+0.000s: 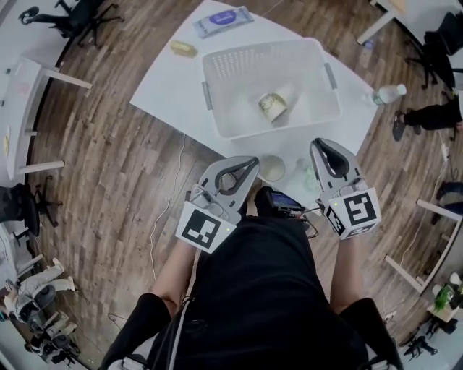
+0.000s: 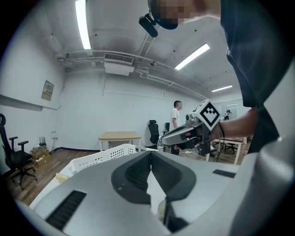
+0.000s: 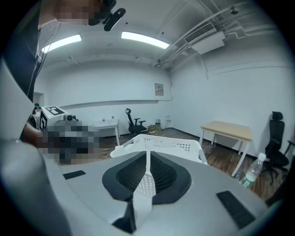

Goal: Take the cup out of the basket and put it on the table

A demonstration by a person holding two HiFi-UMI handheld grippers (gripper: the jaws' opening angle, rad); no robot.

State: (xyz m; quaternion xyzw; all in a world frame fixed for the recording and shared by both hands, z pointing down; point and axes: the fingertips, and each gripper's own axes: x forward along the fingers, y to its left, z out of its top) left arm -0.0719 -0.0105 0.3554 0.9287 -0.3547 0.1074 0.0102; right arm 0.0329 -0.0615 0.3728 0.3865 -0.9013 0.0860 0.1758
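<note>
A white perforated basket [image 1: 318,108] stands on the white table [image 1: 166,90]. Inside it a pale patterned cup [image 1: 273,106] lies on its side. A second round cup [image 1: 272,168] stands on the table near the front edge, between my two grippers. My left gripper [image 1: 252,161] is shut and empty, just left of that cup. My right gripper [image 1: 323,143] is shut and empty too, close to the basket's near right corner. In the left gripper view the shut jaws point past the basket [image 2: 103,156] toward the right gripper [image 2: 184,135]. The right gripper view faces the basket [image 3: 161,144].
A wipes pack [image 1: 223,20] and a small yellow object [image 1: 184,48] lie behind the basket. A water bottle [image 1: 388,94] lies at the table's right corner. Office chairs [image 1: 76,18] and other tables [image 1: 29,94] stand around on the wooden floor; a person's legs [image 1: 427,115] are at the right.
</note>
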